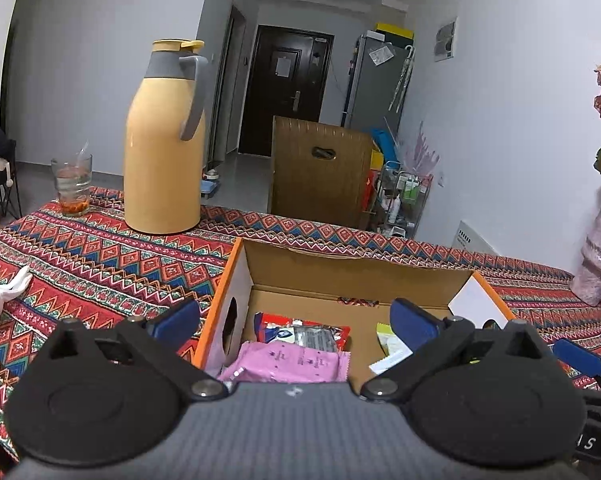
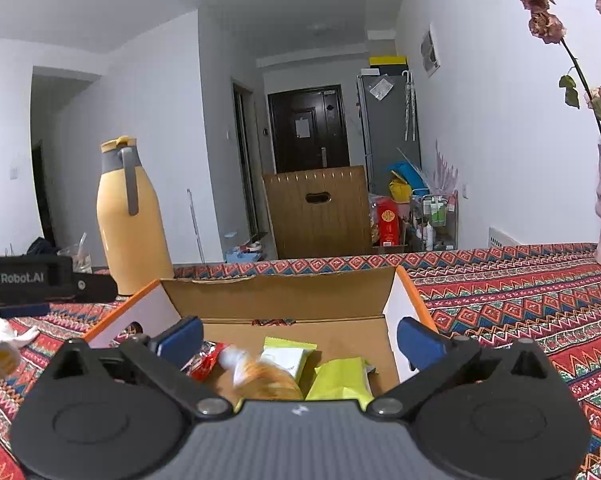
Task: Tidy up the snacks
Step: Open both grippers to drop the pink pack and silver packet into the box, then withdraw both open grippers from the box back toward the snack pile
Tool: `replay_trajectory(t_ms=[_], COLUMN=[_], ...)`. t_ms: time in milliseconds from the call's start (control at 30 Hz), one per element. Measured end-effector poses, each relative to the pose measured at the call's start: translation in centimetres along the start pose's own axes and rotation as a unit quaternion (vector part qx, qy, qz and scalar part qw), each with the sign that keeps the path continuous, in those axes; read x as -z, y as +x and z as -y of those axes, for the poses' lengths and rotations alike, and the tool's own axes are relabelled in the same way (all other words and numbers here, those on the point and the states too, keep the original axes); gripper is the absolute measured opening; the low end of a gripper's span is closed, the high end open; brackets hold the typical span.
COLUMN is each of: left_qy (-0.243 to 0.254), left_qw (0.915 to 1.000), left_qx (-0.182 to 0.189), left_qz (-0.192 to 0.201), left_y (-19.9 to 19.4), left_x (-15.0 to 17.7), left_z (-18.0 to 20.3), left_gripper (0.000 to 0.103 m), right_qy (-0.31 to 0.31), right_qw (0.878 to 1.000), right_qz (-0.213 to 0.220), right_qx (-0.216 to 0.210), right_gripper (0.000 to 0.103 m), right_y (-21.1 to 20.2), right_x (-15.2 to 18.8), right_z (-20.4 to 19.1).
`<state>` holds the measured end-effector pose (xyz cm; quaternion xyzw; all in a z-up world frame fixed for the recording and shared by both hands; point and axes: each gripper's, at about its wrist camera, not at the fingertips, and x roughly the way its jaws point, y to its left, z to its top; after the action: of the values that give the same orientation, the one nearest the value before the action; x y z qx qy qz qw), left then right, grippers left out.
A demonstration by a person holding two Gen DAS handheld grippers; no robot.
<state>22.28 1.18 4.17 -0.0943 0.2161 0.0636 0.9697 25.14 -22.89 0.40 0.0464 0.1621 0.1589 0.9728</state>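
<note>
Right wrist view showed my right gripper (image 2: 298,338) spread wide and empty over the cardboard box (image 2: 284,292), a blurred orange snack (image 2: 266,380) among the packets below, so I judged it best to lift straight up, clear of the walls.

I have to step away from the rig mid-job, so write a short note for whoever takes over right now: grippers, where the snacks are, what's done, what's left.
Left gripper: open, empty, over the cardboard box.
Right gripper: open, nothing between its pads, over the same box.
In the box: pink packet, red packet, two green packets, and a blurred orange snack just below the right gripper.
Done: these snacks are in the box.
Left: no other snacks show on the tablecloth in these views; check outside them. The thermos and glass are not snacks.
</note>
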Motion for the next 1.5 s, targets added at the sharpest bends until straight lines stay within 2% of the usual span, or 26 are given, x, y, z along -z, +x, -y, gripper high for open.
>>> replay_trajectory(t_ms=[500, 867, 1233, 1500], left_qy=[0.007, 0.006, 0.022, 0.042], left_qw=[1.0000, 0.9993, 0.9994, 0.9991], left_qx=[0.005, 0.001, 0.010, 0.000], left_qz=[0.005, 0.038, 0.025, 0.011], left_y=[-0.4, -2.6, -6.1, -8.9], left_x=[0.1, -0.5, -0.2, 2.1], left_z=[0.4, 1.2, -0.1, -2.3], left_gripper=[0.103, 0.103, 0.103, 0.103], right_qy=[0.003, 0.002, -0.024, -0.032], right_qw=[1.000, 1.000, 0.999, 0.999], right_qz=[0.000, 0.016, 0.022, 0.009], right_qx=[0.009, 0.007, -0.002, -0.010], right_gripper=[0.103, 0.103, 0.103, 0.103], right_y=[0.0, -1.8, -4.2, -7.9], right_x=[0.0, -0.6, -1.5, 0.1], right_z=[0.0, -0.1, -1.4, -1.6])
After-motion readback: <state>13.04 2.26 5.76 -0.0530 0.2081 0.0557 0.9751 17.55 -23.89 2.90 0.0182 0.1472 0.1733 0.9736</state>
